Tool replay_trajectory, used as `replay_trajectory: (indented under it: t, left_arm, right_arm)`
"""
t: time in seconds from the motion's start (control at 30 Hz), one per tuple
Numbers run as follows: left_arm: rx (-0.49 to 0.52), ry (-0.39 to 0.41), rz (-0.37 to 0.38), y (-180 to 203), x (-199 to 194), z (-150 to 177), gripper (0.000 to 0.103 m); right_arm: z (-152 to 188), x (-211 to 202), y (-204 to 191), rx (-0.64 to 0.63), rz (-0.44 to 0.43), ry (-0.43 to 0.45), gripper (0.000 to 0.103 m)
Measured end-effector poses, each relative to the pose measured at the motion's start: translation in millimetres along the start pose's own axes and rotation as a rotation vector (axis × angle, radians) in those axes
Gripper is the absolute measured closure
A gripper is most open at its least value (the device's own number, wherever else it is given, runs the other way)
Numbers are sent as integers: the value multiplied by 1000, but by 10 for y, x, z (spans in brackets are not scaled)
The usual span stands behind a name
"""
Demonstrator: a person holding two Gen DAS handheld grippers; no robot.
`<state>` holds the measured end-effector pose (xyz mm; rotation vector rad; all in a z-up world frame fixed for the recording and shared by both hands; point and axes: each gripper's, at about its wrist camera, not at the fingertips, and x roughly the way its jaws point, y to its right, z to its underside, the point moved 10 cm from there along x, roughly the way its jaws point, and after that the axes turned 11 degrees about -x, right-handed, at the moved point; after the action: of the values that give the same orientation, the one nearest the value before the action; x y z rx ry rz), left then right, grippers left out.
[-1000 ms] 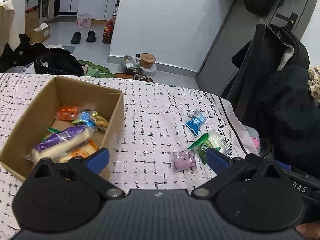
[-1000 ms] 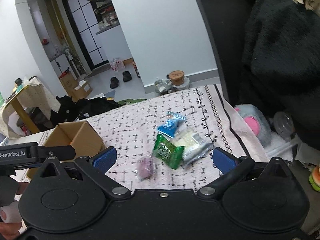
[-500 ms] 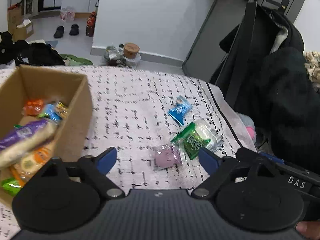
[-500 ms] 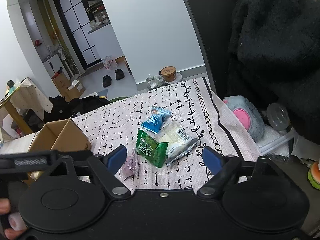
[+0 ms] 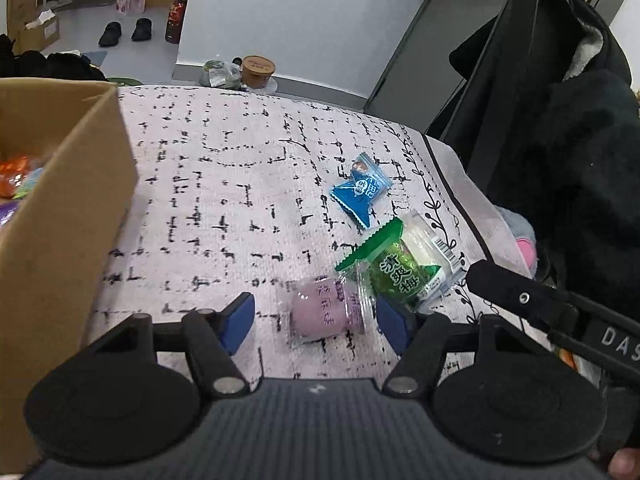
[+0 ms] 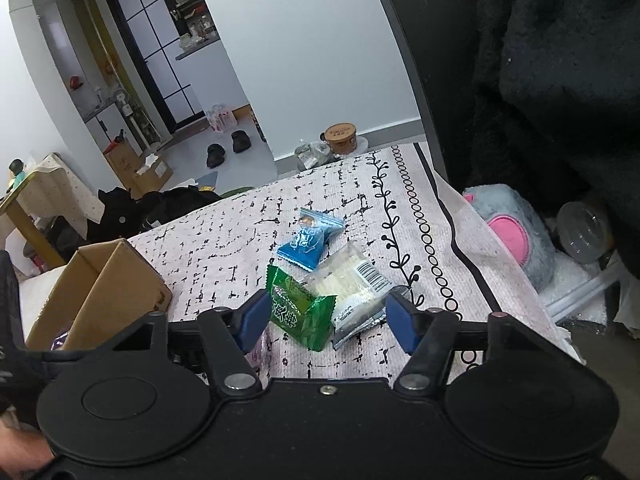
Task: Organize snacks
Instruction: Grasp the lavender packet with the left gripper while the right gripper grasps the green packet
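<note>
Snacks lay between my half-open, closing fingers: purple packet [image 5: 325, 312] in my left gripper [image 5: 316, 322], green packet [image 6: 300, 308] in my right gripper [image 6: 326, 316]; neither gripped yet. Next, I judged, pinch and lift boxward.

Left gripper [image 5: 316, 318]: matte black body with two round discs, a ribbed dark-grey centre plate, angular black linkage arms with silver pivot screws, and blue pads on the fingers [image 5: 239, 320]. Right gripper [image 6: 327, 318]: the same build, smooth black centre plate with one small screw; seen from the left, its black side bar carries white letters "DAS".
</note>
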<state>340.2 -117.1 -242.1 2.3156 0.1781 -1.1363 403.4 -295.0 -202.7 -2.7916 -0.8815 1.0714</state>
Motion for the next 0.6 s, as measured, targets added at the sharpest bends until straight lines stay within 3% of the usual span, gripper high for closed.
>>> replay_trajectory:
  t: [0.13,0.3,0.43,0.6]
  left_arm:
    - [-49,-35,-6,-37,170,23,44]
    - [-59,-35,-28,-62,260,46,44]
    - [-32,-28,-36,-100,226,31,63]
    - [-35,-21,-58,-197,140,-35,66]
  right_arm:
    - [-16,44,8,-1,3,-4,42]
    - [-44,104,-20,-6,-3,-9,42]
    - [-54,175,-84,-21,-12,-14,42]
    - [-31,256,-155,-45,-13,-26,42]
